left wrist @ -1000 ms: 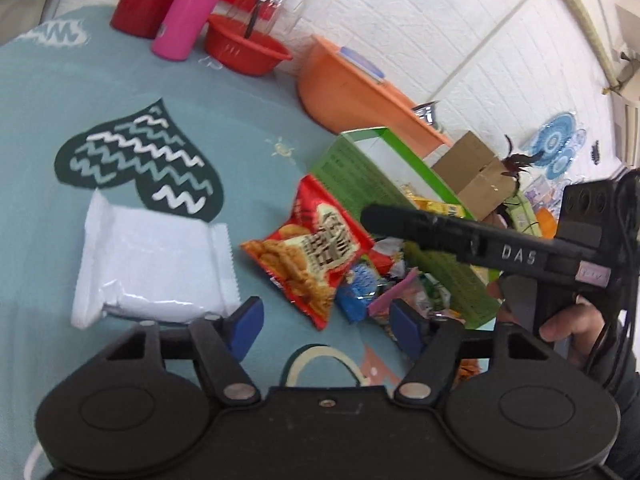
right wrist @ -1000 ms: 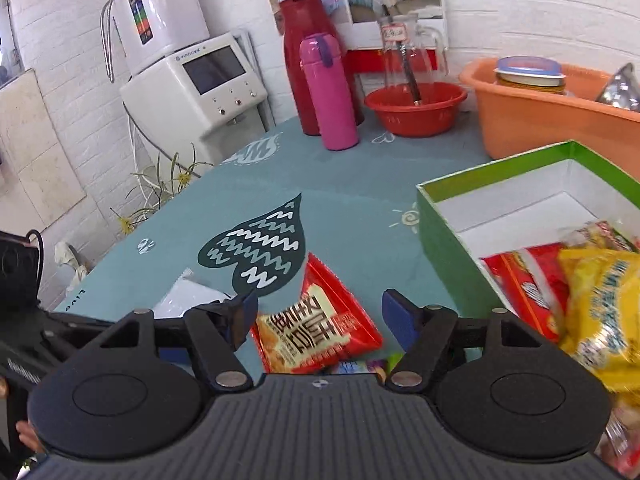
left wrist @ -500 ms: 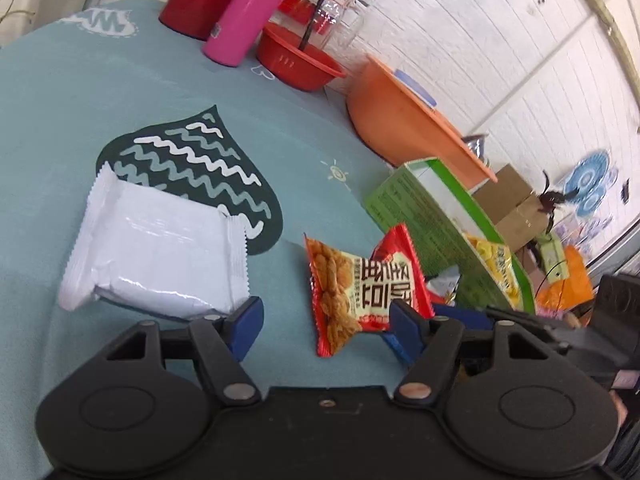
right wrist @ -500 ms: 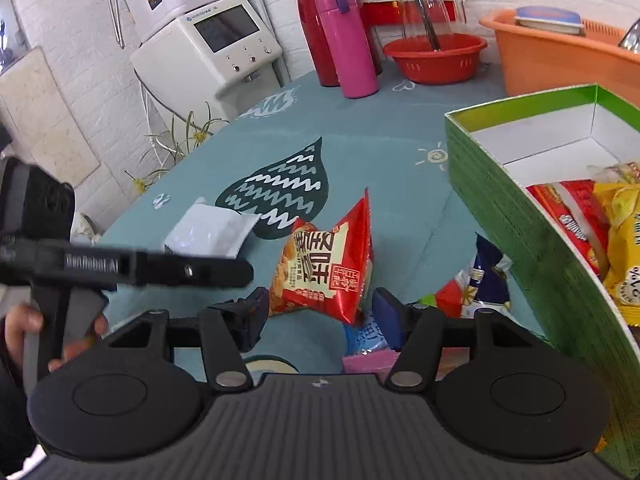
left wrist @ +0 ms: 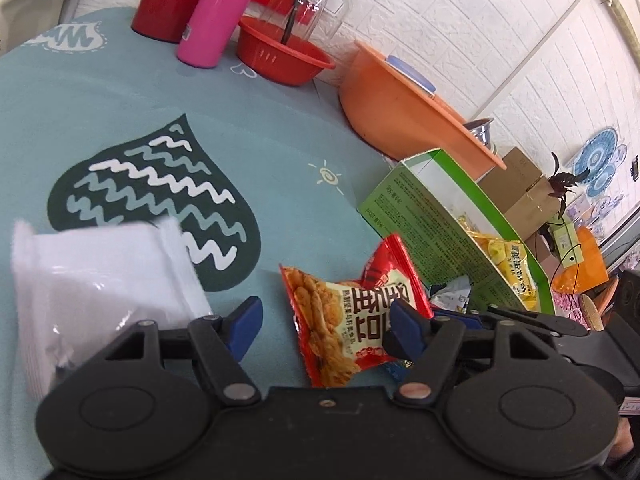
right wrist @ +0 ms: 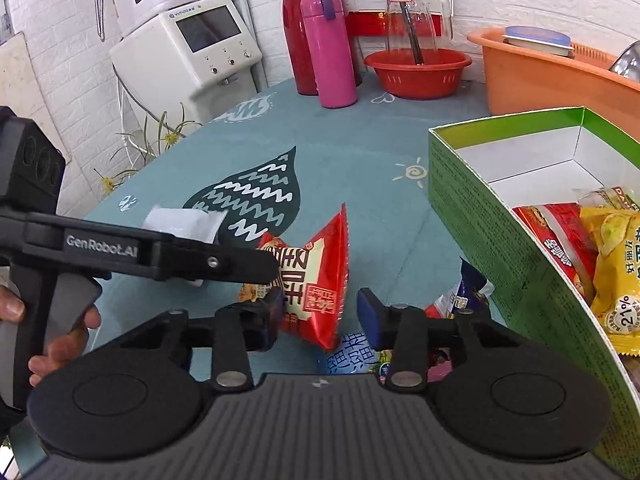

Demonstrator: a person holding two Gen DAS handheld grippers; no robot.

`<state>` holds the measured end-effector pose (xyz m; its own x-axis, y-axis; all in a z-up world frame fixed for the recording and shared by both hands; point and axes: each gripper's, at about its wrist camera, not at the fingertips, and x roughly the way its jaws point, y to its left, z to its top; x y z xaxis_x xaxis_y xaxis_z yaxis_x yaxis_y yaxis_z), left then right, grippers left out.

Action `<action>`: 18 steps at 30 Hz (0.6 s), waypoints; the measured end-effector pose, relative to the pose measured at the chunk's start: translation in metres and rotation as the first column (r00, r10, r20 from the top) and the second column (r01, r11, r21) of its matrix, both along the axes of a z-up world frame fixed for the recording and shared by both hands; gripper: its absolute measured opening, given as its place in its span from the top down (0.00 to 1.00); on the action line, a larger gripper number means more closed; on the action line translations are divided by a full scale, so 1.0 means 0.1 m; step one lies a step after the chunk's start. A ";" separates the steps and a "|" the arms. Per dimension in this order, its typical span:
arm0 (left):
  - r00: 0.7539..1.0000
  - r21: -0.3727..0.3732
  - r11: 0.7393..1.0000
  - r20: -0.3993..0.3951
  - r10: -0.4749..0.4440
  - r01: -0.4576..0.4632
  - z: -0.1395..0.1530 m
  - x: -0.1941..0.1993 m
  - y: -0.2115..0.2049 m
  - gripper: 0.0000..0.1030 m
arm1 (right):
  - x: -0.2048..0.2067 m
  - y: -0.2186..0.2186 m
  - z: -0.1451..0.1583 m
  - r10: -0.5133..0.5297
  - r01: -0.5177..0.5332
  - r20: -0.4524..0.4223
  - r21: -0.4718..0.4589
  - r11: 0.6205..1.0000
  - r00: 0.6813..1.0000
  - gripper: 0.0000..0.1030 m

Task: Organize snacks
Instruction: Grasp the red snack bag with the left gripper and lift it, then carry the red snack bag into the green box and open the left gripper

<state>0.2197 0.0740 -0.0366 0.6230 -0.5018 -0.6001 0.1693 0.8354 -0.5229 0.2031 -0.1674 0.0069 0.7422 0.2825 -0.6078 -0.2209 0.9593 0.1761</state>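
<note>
A red snack bag [left wrist: 352, 316] stands tilted on edge on the teal tablecloth; it also shows in the right wrist view [right wrist: 316, 280]. My right gripper [right wrist: 322, 314] is open around its lower edge, not closed on it. My left gripper [left wrist: 324, 326] is open, its right finger beside the red bag. A white packet [left wrist: 100, 280] lies by my left finger, blurred; it also shows in the right wrist view [right wrist: 184, 220]. The green box [right wrist: 500, 232] on the right holds red and yellow snack bags [right wrist: 616, 264].
Small blue and pink packets [right wrist: 352, 356] lie beside the box. At the back stand a pink bottle [right wrist: 332, 48], a red flask [right wrist: 298, 20], a red bowl [right wrist: 418, 74] with a glass jar, and an orange basin [right wrist: 560, 80]. A water dispenser [right wrist: 188, 48] stands beyond the table's left edge.
My right gripper has moved in around the red bag, which now stands more upright. My left gripper has come closer to the bag. The white packet has shifted and looks blurred.
</note>
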 end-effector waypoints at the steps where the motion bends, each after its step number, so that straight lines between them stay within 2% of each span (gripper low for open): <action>1: 1.000 -0.008 1.000 0.009 0.006 -0.006 -0.02 0.00 0.00 0.07 | 0.01 0.02 -0.01 0.001 -0.001 0.001 -0.010 1.000 1.000 0.43; 2: 1.000 -0.017 1.000 0.014 0.009 -0.009 -0.02 0.01 0.00 0.07 | 0.02 0.03 -0.01 0.002 -0.002 0.006 -0.017 1.000 1.000 0.43; 3: 1.000 -0.031 1.000 0.009 0.007 -0.006 -0.03 0.02 -0.01 0.15 | 0.02 0.04 -0.01 0.000 0.000 0.009 -0.020 1.000 1.000 0.43; 4: 1.000 -0.069 0.998 -0.002 -0.002 0.002 -0.05 0.03 -0.01 0.28 | 0.03 0.05 -0.02 -0.001 0.001 0.008 -0.025 1.000 1.000 0.44; 5: 1.000 -0.079 0.997 -0.016 0.004 -0.006 -0.05 0.03 -0.02 0.28 | 0.03 0.07 -0.02 -0.003 0.004 0.007 -0.037 0.999 1.000 0.45; 8: 1.000 -0.031 0.999 0.009 -0.009 0.010 0.02 -0.02 -0.10 0.33 | -0.02 0.10 -0.01 -0.011 0.011 0.010 -0.054 0.998 1.000 0.47; 12: 0.999 -0.019 0.999 0.032 -0.028 0.028 0.17 -0.10 -0.15 0.40 | -0.13 0.06 0.05 -0.015 0.017 0.031 -0.046 0.999 0.999 0.47; 18: 0.988 -0.005 0.996 0.132 -0.085 0.086 0.63 -0.07 -0.38 0.40 | -0.35 -0.11 0.41 -0.050 0.057 0.149 -0.038 0.998 0.988 0.47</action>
